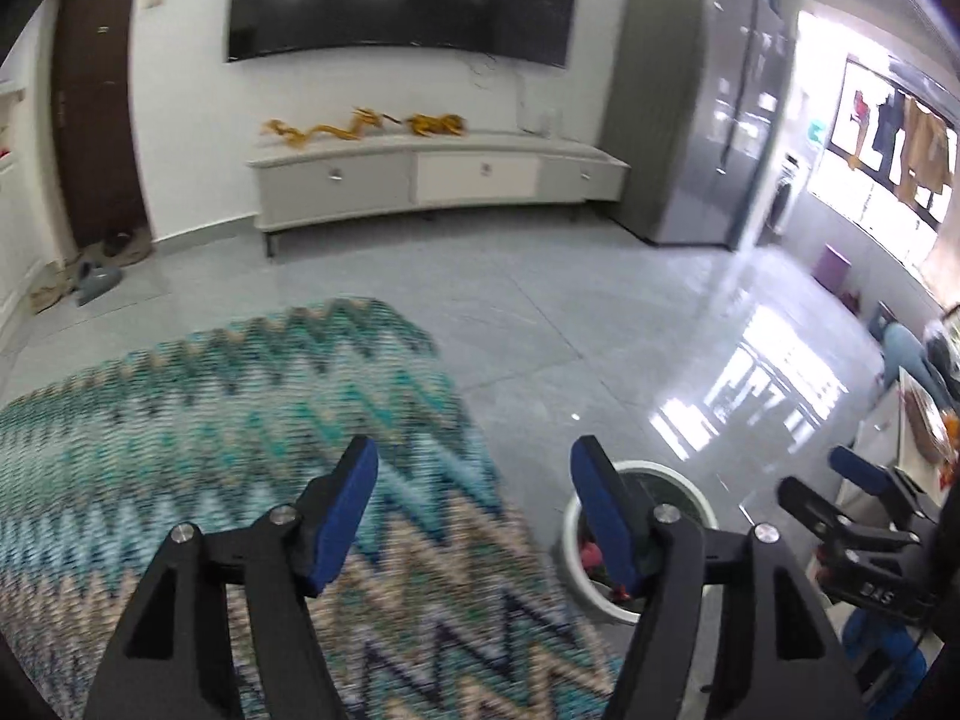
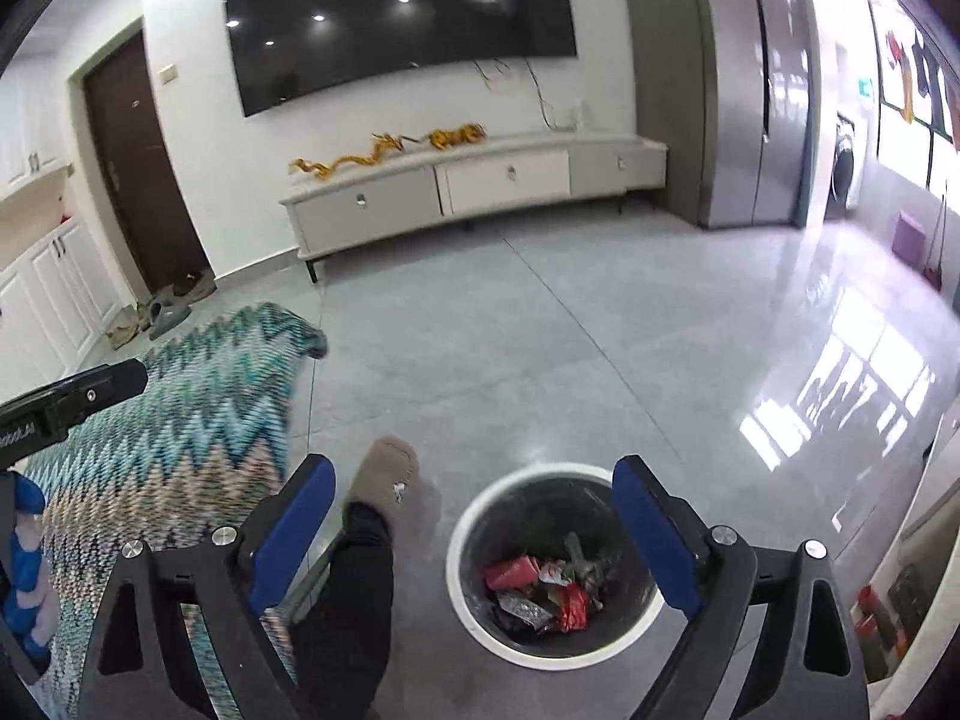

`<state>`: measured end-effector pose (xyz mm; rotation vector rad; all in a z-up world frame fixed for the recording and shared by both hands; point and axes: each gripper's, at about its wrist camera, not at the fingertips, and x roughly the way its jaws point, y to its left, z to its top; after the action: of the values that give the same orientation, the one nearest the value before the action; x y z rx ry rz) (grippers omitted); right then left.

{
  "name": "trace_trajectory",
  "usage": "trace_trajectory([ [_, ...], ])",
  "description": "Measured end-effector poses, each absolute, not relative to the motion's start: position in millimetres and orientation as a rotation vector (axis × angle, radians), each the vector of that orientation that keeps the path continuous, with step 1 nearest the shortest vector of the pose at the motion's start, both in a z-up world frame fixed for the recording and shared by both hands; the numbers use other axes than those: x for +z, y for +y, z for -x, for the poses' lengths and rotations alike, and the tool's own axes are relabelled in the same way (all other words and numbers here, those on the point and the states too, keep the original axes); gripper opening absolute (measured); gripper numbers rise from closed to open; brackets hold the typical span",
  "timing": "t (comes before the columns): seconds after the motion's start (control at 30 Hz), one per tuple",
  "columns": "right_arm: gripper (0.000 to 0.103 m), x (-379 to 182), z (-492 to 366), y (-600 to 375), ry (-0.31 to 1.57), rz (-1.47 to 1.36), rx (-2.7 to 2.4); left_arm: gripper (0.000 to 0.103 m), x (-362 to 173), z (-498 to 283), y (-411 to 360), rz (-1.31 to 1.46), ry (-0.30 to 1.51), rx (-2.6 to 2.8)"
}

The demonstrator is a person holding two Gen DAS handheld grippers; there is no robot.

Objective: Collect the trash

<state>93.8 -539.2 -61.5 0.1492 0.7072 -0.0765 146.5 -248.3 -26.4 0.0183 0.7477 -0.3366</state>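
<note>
A round white-rimmed trash bin (image 2: pixel 555 561) stands on the grey tiled floor, holding several crumpled wrappers (image 2: pixel 543 591), mostly red. My right gripper (image 2: pixel 474 534) is open and empty, held above the bin's near left side. In the left wrist view the bin (image 1: pixel 636 540) shows partly behind the right finger. My left gripper (image 1: pixel 474 516) is open and empty, over the rug edge to the left of the bin. The right gripper also shows at the right edge of the left wrist view (image 1: pixel 840 498).
A zigzag-patterned teal rug (image 1: pixel 210 450) covers the floor on the left. A person's leg and slippered foot (image 2: pixel 384 492) stand between rug and bin. A low TV cabinet (image 2: pixel 480 192) and wall TV are far ahead, a grey fridge (image 2: pixel 750 90) at right, shoes (image 2: pixel 162 312) by the door.
</note>
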Motion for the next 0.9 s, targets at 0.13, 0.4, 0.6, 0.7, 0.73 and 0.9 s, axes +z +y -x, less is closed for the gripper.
trace_trajectory([
  [0.13, 0.099, -49.5, -87.2, -518.0, 0.674, -0.122, -0.071, 0.067, -22.5, -138.1, -225.9, -0.007, 0.742, -0.282],
  [0.4, 0.103, -29.9, -69.9, -498.3, 0.6, -0.087, -0.071, 0.076, -23.7, -108.2, -198.2, -0.051, 0.699, -0.17],
  [0.6, 0.103, -26.0, -64.3, -494.8, 0.569, -0.087, -0.08, 0.076, -20.8, -93.7, -168.5, -0.032, 0.667, -0.077],
  [0.7, 0.103, -21.1, -63.6, -489.2, 0.551, -0.073, -0.073, 0.076, -12.1, -84.9, -152.0, 0.003, 0.615, -0.024],
  [0.73, 0.103, -19.5, -63.2, -487.4, 0.544, -0.068, -0.069, 0.076, -8.9, -82.1, -149.1, 0.004, 0.596, -0.009],
  [0.9, 0.103, -9.5, -61.8, -475.6, 0.508, -0.041, -0.048, 0.076, 2.5, -71.0, -144.3, -0.019, 0.541, 0.028],
])
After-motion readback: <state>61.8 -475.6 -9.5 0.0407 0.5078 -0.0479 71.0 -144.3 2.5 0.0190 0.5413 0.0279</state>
